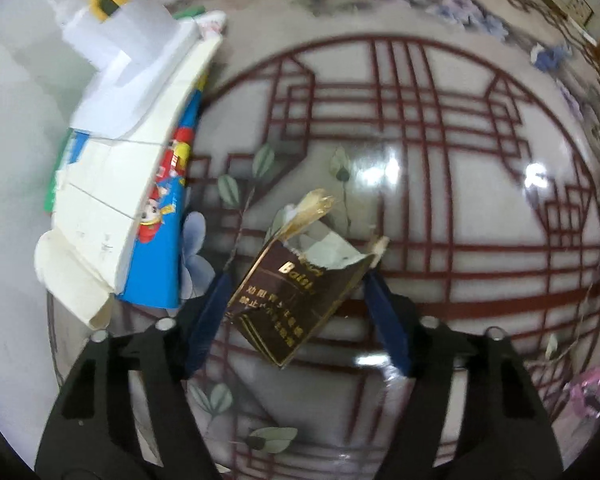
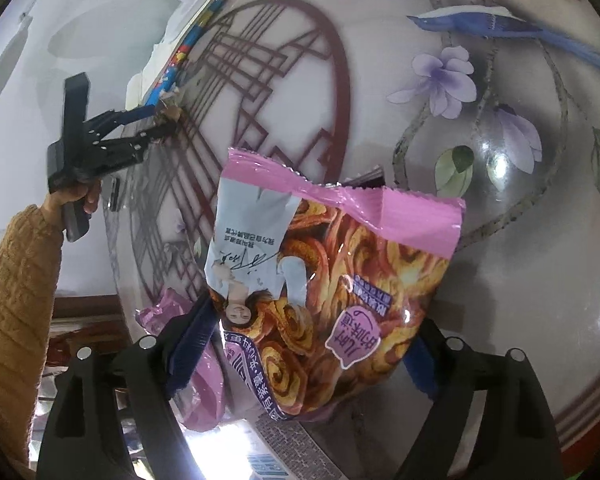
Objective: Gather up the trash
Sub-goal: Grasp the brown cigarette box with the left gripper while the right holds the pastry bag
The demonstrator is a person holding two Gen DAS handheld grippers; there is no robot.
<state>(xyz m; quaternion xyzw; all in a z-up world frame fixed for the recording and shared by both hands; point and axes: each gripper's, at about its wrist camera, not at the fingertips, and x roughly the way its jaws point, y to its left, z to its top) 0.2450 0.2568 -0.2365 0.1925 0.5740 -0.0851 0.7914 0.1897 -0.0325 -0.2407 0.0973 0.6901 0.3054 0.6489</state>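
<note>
Brown-and-gold cigarette pack (image 1: 296, 296), pink snack bag (image 2: 332, 300), perhaps floral, red-latticed tabletop (image 1: 480, 200)

A pink snack bag (image 2: 332, 292) printed with golden spiral crisps fills the centre of the frame, lying upside down between the blue fingers (image 2: 192, 340) of the right gripper (image 2: 308, 356) at the bottom edge. Its sides meet both pads, so the jaws look closed on it, set wide. A crumpled pink wrapper (image 2: 168, 312) lies just left of it. Beneath is a glossy tabletop (image 2: 500, 240) painted with a red lattice circle, lilac flowers and a blue bird. At middle left, a hand (image 2: 76, 196) in a mustard knit sleeve (image 2: 16, 280) holds the left gripper (image 2: 168, 116), its tips at a small brown packet (image 2: 171, 111). A flattened white and blue carton (image 2: 188, 40) lies in the upper left.
</note>
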